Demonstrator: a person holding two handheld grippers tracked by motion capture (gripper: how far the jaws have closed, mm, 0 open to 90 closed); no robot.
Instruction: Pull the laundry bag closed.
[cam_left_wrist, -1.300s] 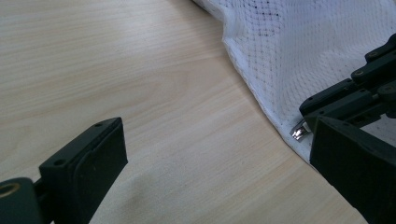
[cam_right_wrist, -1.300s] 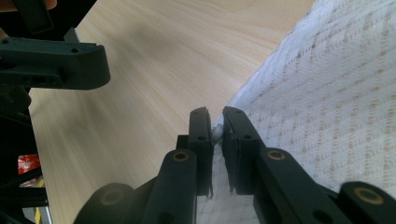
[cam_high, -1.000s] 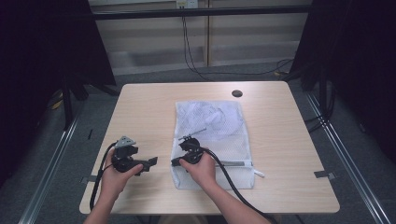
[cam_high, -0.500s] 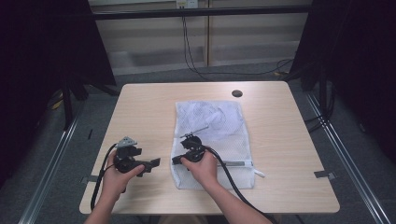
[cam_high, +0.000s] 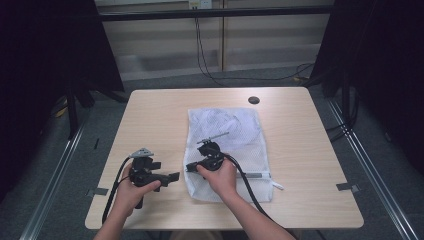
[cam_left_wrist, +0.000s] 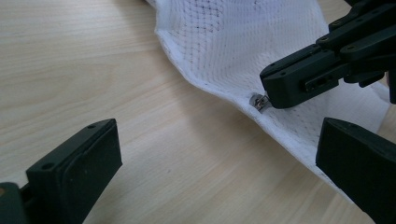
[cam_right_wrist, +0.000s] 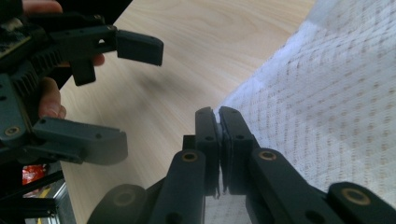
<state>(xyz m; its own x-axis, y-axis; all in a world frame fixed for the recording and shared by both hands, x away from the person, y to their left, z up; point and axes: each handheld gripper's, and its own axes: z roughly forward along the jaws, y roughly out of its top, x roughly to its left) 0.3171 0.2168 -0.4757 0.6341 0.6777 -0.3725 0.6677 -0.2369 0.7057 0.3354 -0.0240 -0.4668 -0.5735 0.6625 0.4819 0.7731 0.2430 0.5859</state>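
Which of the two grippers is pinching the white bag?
The right gripper: its jaws are shut on the edge of the mesh bag. The left gripper stands open beside it.

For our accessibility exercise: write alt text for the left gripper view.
A shut right gripper pinches the edge of a white mesh bag beside its metal zipper pull, on a wooden table. The left gripper waits open in the foreground.

Soft even light, dark surroundings, blurred foregrounds
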